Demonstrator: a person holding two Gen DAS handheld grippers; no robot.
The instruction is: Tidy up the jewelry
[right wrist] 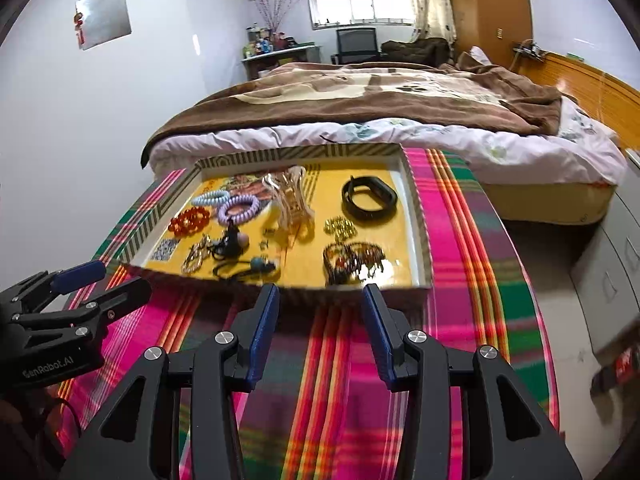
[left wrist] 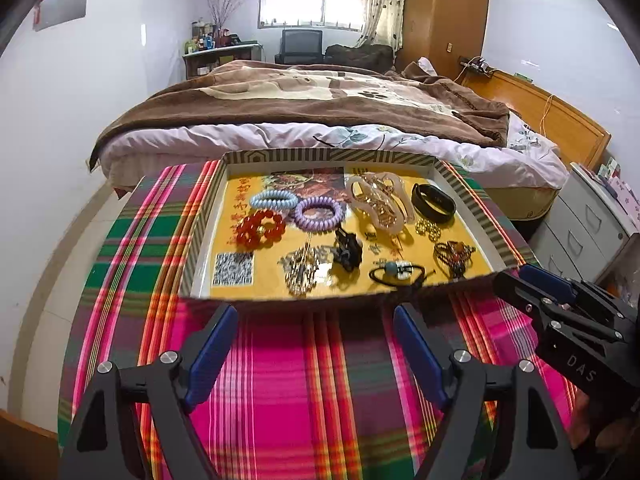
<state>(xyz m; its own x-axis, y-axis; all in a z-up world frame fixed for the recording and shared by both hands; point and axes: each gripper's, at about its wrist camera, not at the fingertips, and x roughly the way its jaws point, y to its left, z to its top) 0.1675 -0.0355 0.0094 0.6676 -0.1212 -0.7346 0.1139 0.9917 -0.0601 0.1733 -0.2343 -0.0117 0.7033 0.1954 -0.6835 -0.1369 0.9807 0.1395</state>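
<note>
the left tool [left wrist: 312, 312] hangs over the plaid cloth [left wrist: 304, 380] on the tabletop, its blue pads spread wide with nothing between them. the right tool [right wrist: 320, 292] hovers beside it, its pads parted less widely and also bare. both tips stop just short of the near wall of the tray [left wrist: 200, 236], so all the jewelry lies beyond the tools, inside the tray.

taking the tray as landmark: at its near edge lie a black hair tie with a pale bead [left wrist: 400, 272] and a gold hairpiece [left wrist: 302, 270]; a dark beaded piece [left wrist: 454, 256] sits in the near right corner. a black claw clip [left wrist: 348, 250] stands near the middle. toward the left are a red bead bracelet [left wrist: 260, 228], a blue spiral tie [left wrist: 274, 200] and a purple spiral tie [left wrist: 319, 212]. toward the far right are a clear large clip [left wrist: 380, 202], a black band [left wrist: 434, 202] and small gold rings [left wrist: 427, 230].

the right tool's body reads "das" in the left view; the left tool's body reads "genrobot.ai" in the right view. a qr code [left wrist: 234, 268] is printed on the tray's yellow floor, in the near left corner; the red characters there are too small to read.

beyond the tray is a bed [left wrist: 320, 120].
</note>
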